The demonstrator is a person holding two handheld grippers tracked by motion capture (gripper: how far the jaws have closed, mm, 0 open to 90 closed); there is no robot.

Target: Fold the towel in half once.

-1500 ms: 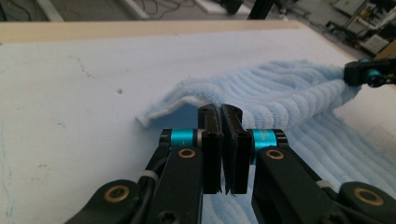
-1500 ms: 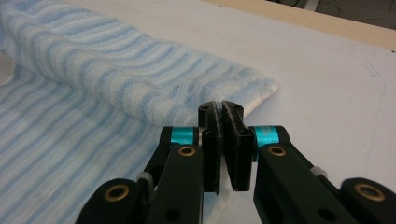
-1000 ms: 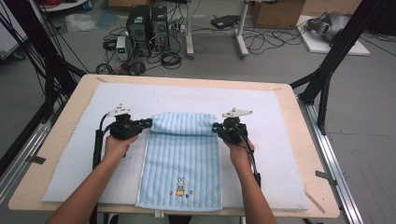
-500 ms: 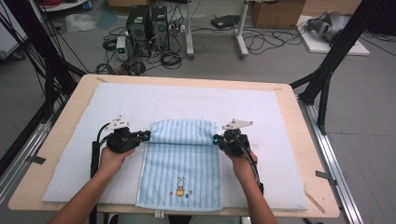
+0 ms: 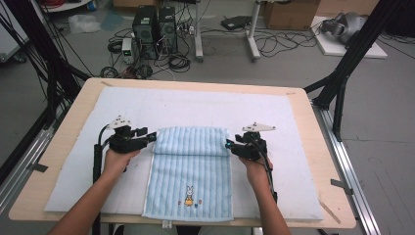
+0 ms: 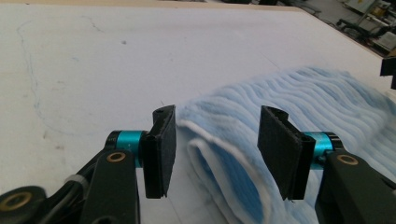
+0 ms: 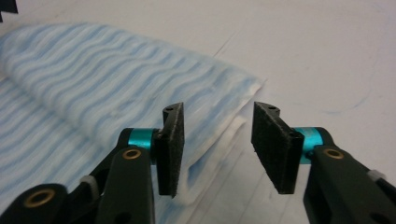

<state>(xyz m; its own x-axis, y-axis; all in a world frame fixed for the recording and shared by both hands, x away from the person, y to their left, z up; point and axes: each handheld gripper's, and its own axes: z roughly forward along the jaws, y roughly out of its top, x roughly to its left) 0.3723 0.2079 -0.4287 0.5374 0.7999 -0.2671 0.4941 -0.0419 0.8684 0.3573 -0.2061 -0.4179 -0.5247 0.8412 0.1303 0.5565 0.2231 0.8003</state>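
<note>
While the towel's [image 5: 192, 172] far edge lay farther up the mat [image 5: 293, 127] a second ago, it now sits folded over toward the person, and the fold has travelled nearer with both hands. In the high view the doubled band lies across the towel's top, the single layer with the small rabbit print [image 5: 188, 196] stretching toward the table's [image 5: 320, 147] near edge. The left gripper [image 5: 149, 139] rests just beside the fold's left end, the right gripper [image 5: 230, 146] just beside its right end.

Both have let go. In the left gripper view the pads [image 6: 159, 151] stand well apart, the folded corner lying between them on the mat, touching neither pad as far as can be seen. In the right gripper view the jaws are likewise wide, straddling the towel's white-edged corner without pinching it.

Judging by this, one fold has just been laid down and released. The towel looks flat and square enough, so the next step probably calls for a fresh grip, either on this fold or on another edge, to fold again.
</note>
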